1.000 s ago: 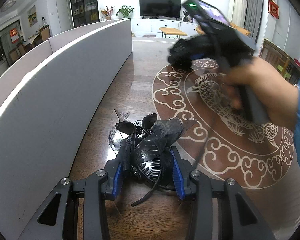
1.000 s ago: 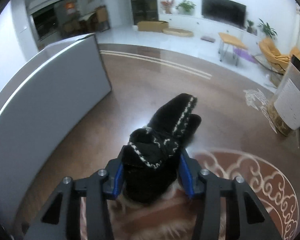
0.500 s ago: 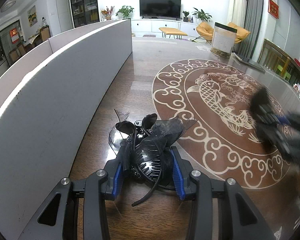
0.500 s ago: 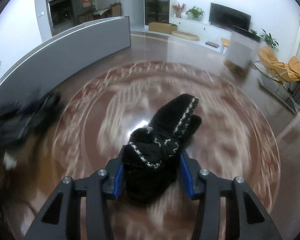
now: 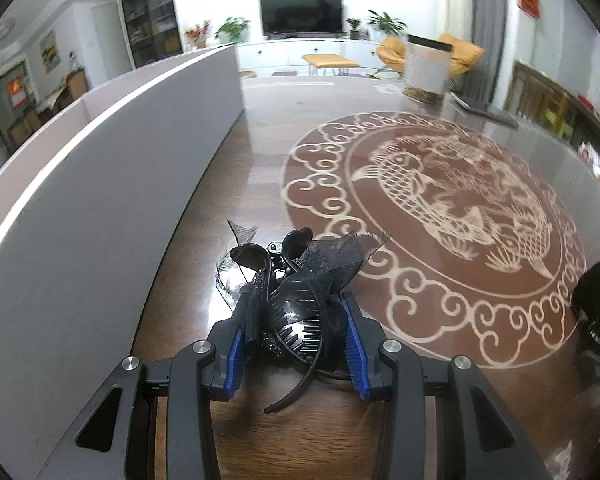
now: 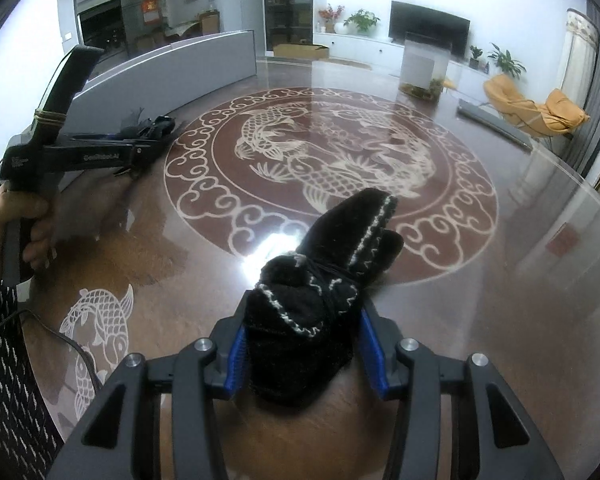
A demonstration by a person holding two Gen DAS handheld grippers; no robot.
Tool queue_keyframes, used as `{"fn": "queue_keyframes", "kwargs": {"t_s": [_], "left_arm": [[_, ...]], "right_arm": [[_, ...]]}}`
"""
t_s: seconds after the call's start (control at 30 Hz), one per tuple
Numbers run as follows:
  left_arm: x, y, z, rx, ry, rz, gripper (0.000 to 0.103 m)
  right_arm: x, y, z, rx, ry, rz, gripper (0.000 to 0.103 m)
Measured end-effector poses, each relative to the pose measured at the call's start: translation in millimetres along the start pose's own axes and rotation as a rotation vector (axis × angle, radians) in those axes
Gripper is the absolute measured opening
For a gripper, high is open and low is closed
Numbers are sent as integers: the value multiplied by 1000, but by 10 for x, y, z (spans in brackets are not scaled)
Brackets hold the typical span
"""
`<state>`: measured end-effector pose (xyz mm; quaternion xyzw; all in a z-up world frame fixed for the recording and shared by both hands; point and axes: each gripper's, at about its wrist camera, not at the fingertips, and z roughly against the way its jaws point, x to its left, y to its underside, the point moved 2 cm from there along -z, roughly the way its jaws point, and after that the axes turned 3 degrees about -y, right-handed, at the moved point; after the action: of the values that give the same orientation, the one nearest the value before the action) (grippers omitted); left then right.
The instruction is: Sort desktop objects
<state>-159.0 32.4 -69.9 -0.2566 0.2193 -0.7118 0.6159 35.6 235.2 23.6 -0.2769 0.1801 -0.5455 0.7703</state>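
Observation:
My left gripper (image 5: 296,344) is shut on a black hair clip (image 5: 296,288) with mesh bow and beads, low over the brown table beside the grey partition. It also shows in the right wrist view (image 6: 140,148) at the left, with the clip (image 6: 152,126) at its tip. My right gripper (image 6: 306,348) is shut on a black knitted mitten (image 6: 324,276) with white pattern, held over the table's near edge of the fish medallion. The mitten shows in the left wrist view (image 5: 596,292) at the far right.
A grey curved partition (image 5: 100,184) runs along the left. The round table (image 6: 520,248) has a fish medallion (image 6: 332,160). A clear container with white label (image 6: 422,68) and a flat dark device (image 6: 496,124) stand at the far side.
The right gripper with the mitten swung from near the partition, far across the table, to the near right side. The left gripper kept its hold on the clip and barely moved.

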Motion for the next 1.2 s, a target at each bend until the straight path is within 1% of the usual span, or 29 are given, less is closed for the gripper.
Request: {"fn": "queue_keyframes", "kwargs": {"t_s": [0.07,0.1,0.27,0.4,0.47,0.5,0.53,0.57,0.6,0.63,0.67,0.7,0.73,0.77,0.83,0.87,0.9,0.93,1.1,1.2], "left_arm": [[-19,19,29,4,52,26,42],[-52,37,49,5,61,23,42],[-408,188,231,-3,125,-67,42],[-670,316,356,-8,162,-123,42],[-770,374,423,-24,157,-163,43],[-795,365,421,-25,155,-169,43],[-793,354,413,-23,159,-164,45],[-766,336,393,-15,169,-142,46],[-744,329,389,-13,174,-131,50],[-721,321,377,-9,163,-118,55],[-711,316,367,-5,151,-112,58],[-694,324,357,0,142,-108,66],[-684,315,342,6,136,-102,74],[-664,301,317,18,131,-91,78],[-633,308,301,30,127,-77,90],[-634,319,297,38,124,-77,93],[-650,321,281,52,119,-81,101],[-653,317,263,63,120,-83,103],[-659,321,251,61,122,-82,103],[-659,317,247,61,122,-82,103]], "right_arm": [[-18,-2,3,0,5,-1,48],[-14,9,13,1,8,-3,48],[-33,45,32,0,20,-15,48],[-40,59,43,0,29,-21,48],[-36,59,44,0,37,-17,49],[-34,59,40,0,39,-17,49],[-34,60,39,0,42,-16,49],[-39,60,38,0,49,-18,54],[-52,60,35,2,57,-24,59],[-75,61,31,4,62,-35,62],[-97,61,26,7,60,-47,67],[-122,63,16,12,54,-59,73],[-142,64,6,17,50,-69,76],[-143,64,5,18,49,-70,79],[-120,59,-3,22,50,-58,81],[-114,57,-9,25,49,-55,84],[-113,55,-13,27,49,-55,87],[-117,54,-20,31,48,-57,88],[-94,49,-65,48,37,-50,101],[-99,38,-88,51,38,-55,103]]}}
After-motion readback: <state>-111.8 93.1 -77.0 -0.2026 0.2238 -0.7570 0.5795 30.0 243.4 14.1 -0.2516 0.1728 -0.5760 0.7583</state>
